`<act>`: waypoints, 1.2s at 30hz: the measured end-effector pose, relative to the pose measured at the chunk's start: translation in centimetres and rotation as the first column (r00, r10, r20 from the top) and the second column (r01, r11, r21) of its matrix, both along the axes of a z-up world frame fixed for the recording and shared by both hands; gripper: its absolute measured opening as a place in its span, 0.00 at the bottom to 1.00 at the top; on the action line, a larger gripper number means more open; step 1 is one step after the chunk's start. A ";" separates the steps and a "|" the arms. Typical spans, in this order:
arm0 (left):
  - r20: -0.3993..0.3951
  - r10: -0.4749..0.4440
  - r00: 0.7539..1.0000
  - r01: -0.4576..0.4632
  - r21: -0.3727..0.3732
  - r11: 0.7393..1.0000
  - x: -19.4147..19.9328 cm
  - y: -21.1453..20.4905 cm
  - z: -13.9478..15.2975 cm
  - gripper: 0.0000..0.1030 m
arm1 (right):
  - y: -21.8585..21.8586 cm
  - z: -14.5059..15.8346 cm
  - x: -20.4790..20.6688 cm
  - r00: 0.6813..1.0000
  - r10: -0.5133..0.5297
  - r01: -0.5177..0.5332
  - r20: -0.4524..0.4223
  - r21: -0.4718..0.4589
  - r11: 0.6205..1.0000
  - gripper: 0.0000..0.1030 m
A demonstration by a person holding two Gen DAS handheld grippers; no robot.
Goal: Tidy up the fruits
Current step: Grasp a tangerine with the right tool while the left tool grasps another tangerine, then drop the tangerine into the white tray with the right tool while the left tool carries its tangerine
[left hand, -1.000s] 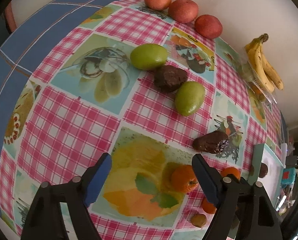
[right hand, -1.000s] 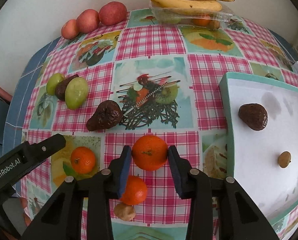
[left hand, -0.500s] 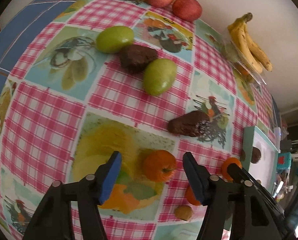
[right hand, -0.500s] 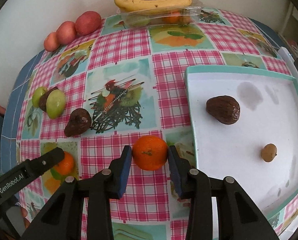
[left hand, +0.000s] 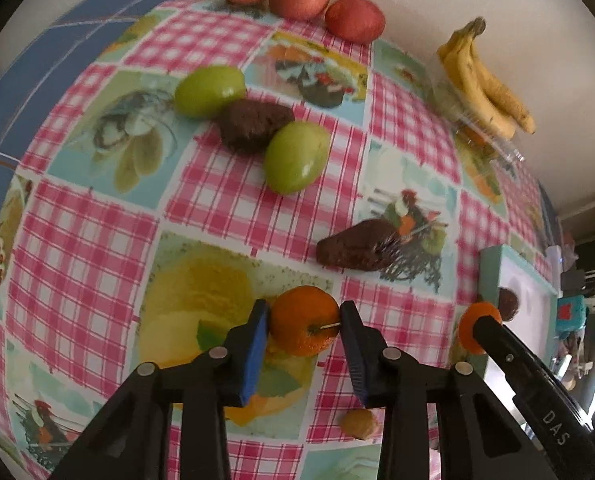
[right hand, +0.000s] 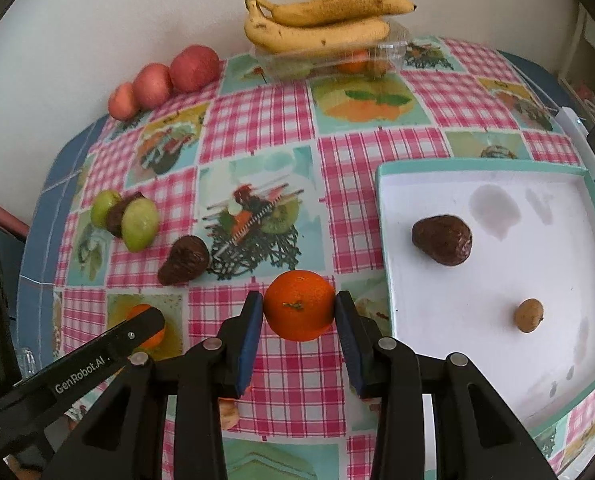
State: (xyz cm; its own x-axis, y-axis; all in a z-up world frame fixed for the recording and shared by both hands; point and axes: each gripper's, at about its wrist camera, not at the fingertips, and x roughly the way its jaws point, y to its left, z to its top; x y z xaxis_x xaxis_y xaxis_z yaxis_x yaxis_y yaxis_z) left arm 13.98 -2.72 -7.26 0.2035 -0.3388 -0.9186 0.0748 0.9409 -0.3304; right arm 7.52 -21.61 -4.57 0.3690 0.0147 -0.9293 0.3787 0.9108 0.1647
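My left gripper (left hand: 303, 326) is shut on an orange (left hand: 304, 320) that rests on the checked tablecloth. My right gripper (right hand: 299, 310) is shut on another orange (right hand: 299, 305) and holds it above the cloth, just left of the white tray (right hand: 381, 184) with a teal rim. The tray holds a dark brown fruit (right hand: 442, 239) and a small tan fruit (right hand: 528, 315). Two green fruits (left hand: 296, 157) flank a brown one (left hand: 253, 125) on the cloth. Another brown fruit (left hand: 357, 245) lies nearer. The right gripper's orange also shows in the left wrist view (left hand: 467, 326).
Three red apples (right hand: 193, 68) line the wall at the back left. Bananas (right hand: 317, 24) lie on a clear plastic box (right hand: 393, 46) at the back. A small tan fruit (left hand: 358, 423) lies near my left gripper. The table's blue edge (left hand: 37, 64) is at the left.
My left gripper moved forward over the orange and closed on it. My right gripper carried its orange to the right, toward the tray.
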 end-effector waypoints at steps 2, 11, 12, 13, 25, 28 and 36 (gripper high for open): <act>0.027 0.002 1.000 -0.001 -0.005 1.000 0.0 0.2 1.0 0.37 | -0.1 0.6 -0.1 1.000 -0.003 0.003 0.016 -0.001 1.000 0.37; 0.127 -0.026 0.992 0.029 -0.023 0.999 -1.2 -0.1 4.3 0.37 | -2.3 3.3 -1.5 0.996 -0.058 0.060 0.075 -0.021 0.998 0.37; 0.137 -0.036 0.990 0.039 -0.020 0.999 -1.4 -0.4 4.5 0.37 | -2.7 3.3 -1.6 0.995 -0.071 0.073 0.075 -0.022 0.997 0.37; 0.147 -0.046 0.988 0.049 -0.019 0.999 -1.6 -0.9 4.8 0.37 | -3.4 3.4 -2.0 0.993 -0.093 0.095 0.074 -0.024 0.995 0.37; 0.200 -0.231 0.952 0.232 0.015 0.973 -4.7 -8.0 6.5 0.37 | -11.9 3.9 -7.1 0.944 -0.321 0.325 0.082 -0.054 0.944 0.37; 0.214 -0.308 0.927 0.308 0.035 0.951 -6.2 -11.0 6.7 0.37 | -13.4 4.2 -8.3 0.928 -0.361 0.367 0.097 -0.064 0.928 0.37; 0.224 -0.478 0.849 0.468 0.097 0.878 -9.2 -17.6 5.1 0.37 | -15.5 3.5 -9.5 0.912 -0.398 0.405 0.094 -0.068 0.912 0.37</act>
State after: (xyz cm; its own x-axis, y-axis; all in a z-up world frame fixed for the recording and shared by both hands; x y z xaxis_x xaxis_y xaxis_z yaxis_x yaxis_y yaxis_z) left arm 4.76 -20.31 -2.18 0.2372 -0.4157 -0.8780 0.5846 0.7830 -0.2127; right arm -1.98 -37.13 -1.04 0.3969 -0.2266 -0.8895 0.7049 0.6959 0.1372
